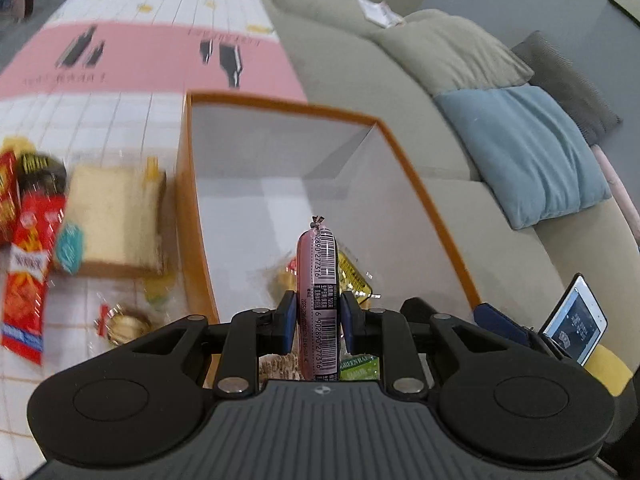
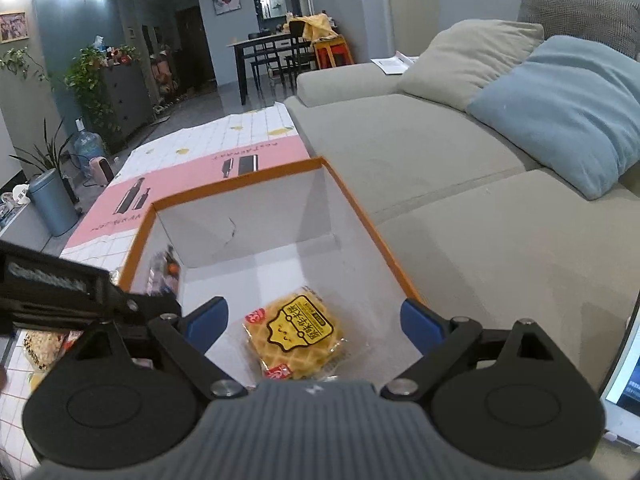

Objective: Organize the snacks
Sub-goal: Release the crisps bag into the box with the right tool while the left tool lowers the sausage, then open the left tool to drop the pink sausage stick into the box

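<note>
Overhead, the left tool [image 1: 318,320] pinches a pink sausage stick [image 1: 318,300] above the orange-rimmed box [image 1: 404,152], while the right tool [image 2: 314,320] hangs wide over a waffle packet [image 2: 296,336] inside.

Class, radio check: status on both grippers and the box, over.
Left gripper shut on sausage, over orange box. Right gripper open, empty. Waffle pack lies inside. No obstruction.
</note>
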